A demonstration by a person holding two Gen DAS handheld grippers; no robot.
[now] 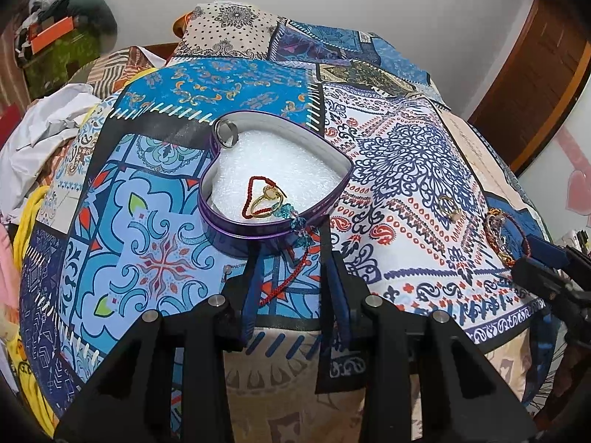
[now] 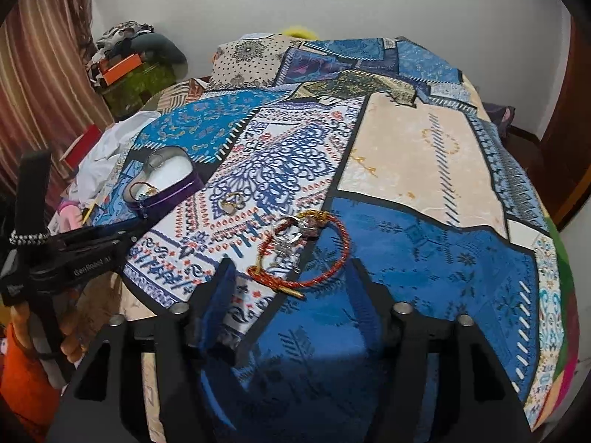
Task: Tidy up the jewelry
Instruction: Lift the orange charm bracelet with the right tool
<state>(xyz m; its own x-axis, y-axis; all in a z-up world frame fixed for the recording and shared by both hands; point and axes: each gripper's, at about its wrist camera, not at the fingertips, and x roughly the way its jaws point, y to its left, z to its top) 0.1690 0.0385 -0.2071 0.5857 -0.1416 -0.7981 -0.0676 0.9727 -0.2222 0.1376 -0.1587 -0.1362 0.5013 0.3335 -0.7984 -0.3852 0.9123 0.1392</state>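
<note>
While the cord [image 1: 284, 277] trails over the box [image 1: 229, 227] rim | left gripper [image 1: 291, 258] wide, empty | right gripper [image 2: 291, 262] wide around bracelet [image 2: 306, 251] | risk: snagged cord drags ring [image 1: 267, 199] out

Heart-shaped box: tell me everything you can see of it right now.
The heart-shaped box is an open purple metallic-looking tin, lidless, lined with white foam, upright on the patchwork bedspread. Inside lie a gold ring and a red cord bracelet, whose blue beads trail over the near rim. A silver ring leans at the far lobe. The left gripper sits just before it.
</note>
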